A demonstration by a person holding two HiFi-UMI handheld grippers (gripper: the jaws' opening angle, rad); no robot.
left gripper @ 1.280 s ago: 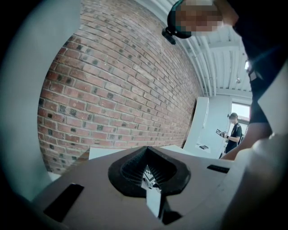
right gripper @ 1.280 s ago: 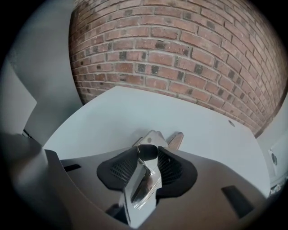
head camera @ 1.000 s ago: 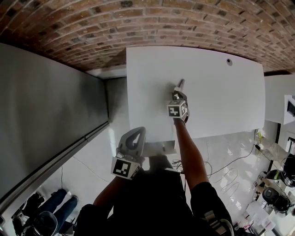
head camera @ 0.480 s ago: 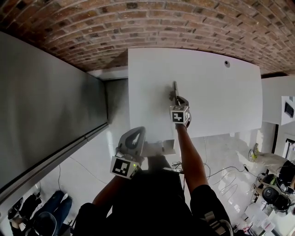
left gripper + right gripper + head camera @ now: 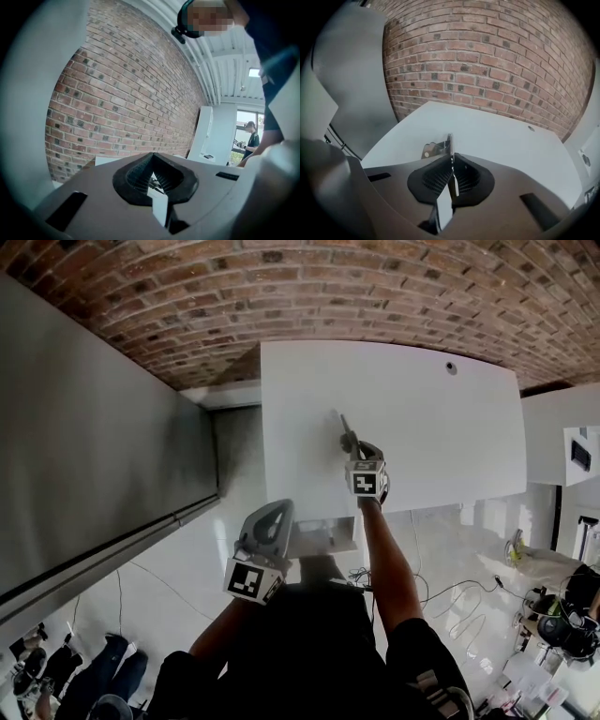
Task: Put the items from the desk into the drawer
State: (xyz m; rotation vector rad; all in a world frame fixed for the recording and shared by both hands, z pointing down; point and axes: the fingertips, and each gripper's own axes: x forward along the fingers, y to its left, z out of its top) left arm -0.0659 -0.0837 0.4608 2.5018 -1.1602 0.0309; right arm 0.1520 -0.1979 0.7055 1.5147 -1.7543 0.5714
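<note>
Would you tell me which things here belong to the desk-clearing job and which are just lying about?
Job: thin metal piece, clamped in the right gripper, whose jaws have just been closing; desk; drawer; left gripper.
Lying about: floor cables; white cabinet.

Office-type workspace, shown by white desk [image 5: 441, 427] against brick wall [image 5: 375, 287], glossy floor [image 5: 187, 568] with trailing cables [image 5: 450, 585], white cabinet [image 5: 211, 131].

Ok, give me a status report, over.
Right gripper just closed, shut on thin metal item over desk. Left gripper shut beside drawer. Nothing seen in the way.
</note>
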